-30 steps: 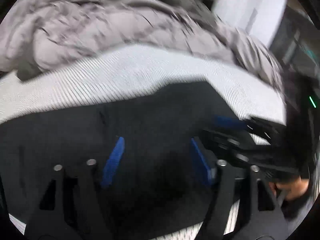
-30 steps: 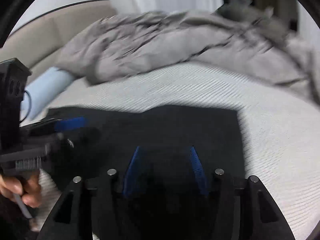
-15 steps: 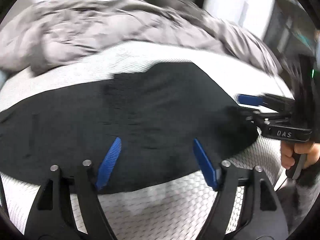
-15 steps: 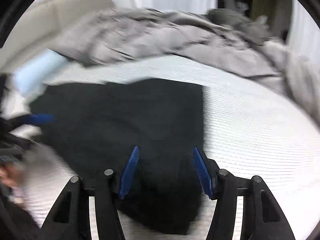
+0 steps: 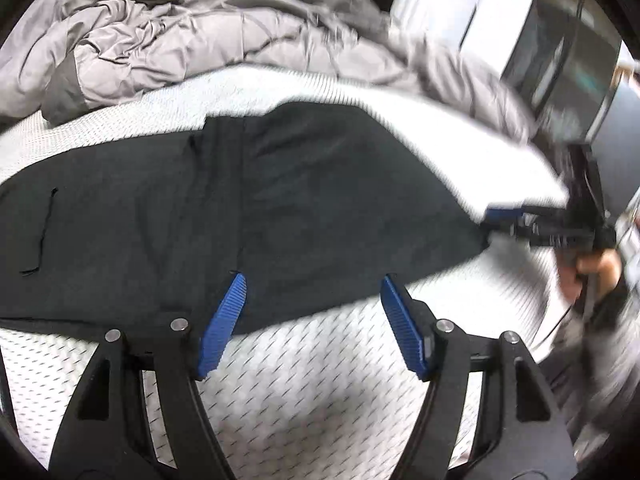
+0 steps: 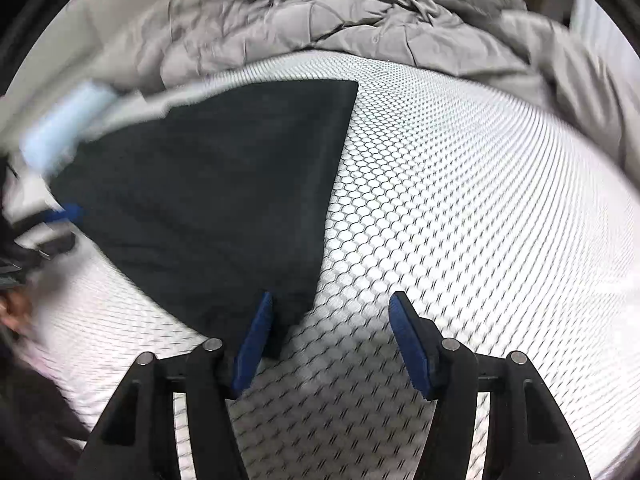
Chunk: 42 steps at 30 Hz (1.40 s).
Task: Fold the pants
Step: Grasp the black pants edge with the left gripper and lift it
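Both hand-held grippers hovering open over black fabric pants (image 5: 248,216) on the white honeycomb-textured mattress (image 6: 460,200).
The left hand-held gripper (image 5: 312,320) and right hand-held gripper (image 6: 330,338) are holding nothing; pinching matching corners squarely would likely keep the next fold even.

left gripper (image 5: 312,320) agape, right gripper (image 6: 330,338) agape

A white honeycomb-patterned bed (image 6: 460,184) carries flat black pants (image 6: 224,184), with a rumpled grey duvet (image 6: 360,20) heaped beyond the pants.

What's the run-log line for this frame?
task: fold pants | black pants flat on mattress | left hand-held gripper open, empty | right hand-held gripper open, empty | grey duvet behind
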Motion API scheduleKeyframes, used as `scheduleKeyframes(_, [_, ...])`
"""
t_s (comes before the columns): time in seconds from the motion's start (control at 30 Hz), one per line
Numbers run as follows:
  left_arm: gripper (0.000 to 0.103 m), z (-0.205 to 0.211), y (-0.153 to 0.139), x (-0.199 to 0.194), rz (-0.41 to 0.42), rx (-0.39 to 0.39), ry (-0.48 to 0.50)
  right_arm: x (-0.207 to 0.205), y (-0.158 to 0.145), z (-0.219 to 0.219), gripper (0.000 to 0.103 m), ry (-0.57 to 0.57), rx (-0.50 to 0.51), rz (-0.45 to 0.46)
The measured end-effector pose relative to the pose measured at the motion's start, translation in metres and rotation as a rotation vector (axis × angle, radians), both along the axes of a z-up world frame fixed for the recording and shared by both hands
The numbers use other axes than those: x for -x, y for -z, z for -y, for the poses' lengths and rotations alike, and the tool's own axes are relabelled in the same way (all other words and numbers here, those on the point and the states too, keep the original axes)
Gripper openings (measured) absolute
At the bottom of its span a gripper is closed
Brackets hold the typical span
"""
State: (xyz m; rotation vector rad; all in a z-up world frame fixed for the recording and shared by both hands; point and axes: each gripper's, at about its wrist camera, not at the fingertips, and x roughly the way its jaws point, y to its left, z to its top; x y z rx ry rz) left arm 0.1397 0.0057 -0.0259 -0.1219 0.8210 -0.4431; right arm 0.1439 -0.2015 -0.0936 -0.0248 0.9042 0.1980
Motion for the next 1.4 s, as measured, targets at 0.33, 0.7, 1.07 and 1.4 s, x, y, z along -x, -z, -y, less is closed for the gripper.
scheduleKeyframes(0.33, [0.067,-0.019,0.0,-0.026,-0.058,0.114,-0.149,-0.039,0.03,-0.013,0.034,0.056,-0.372,-0.058])
scheduleKeyframes(0.7, [0.07,-0.234,0.048,0.01,-0.184,0.35,-0.743,-0.015,-0.001,0.035,0.064,0.067,-0.32,0.005])
scheduleKeyframes(1.07, [0.001,-0.255,0.0,-0.015,-0.015,0.345,-0.794,-0.029,0.005,0.011,0.065,0.013,-0.317,0.016])
scheduleKeyframes(1.4, [0.02,0.038,-0.11,-0.042,0.184,0.044,-0.118,-0.015,-0.028,0.026,0.066,0.035,-0.399,0.107])
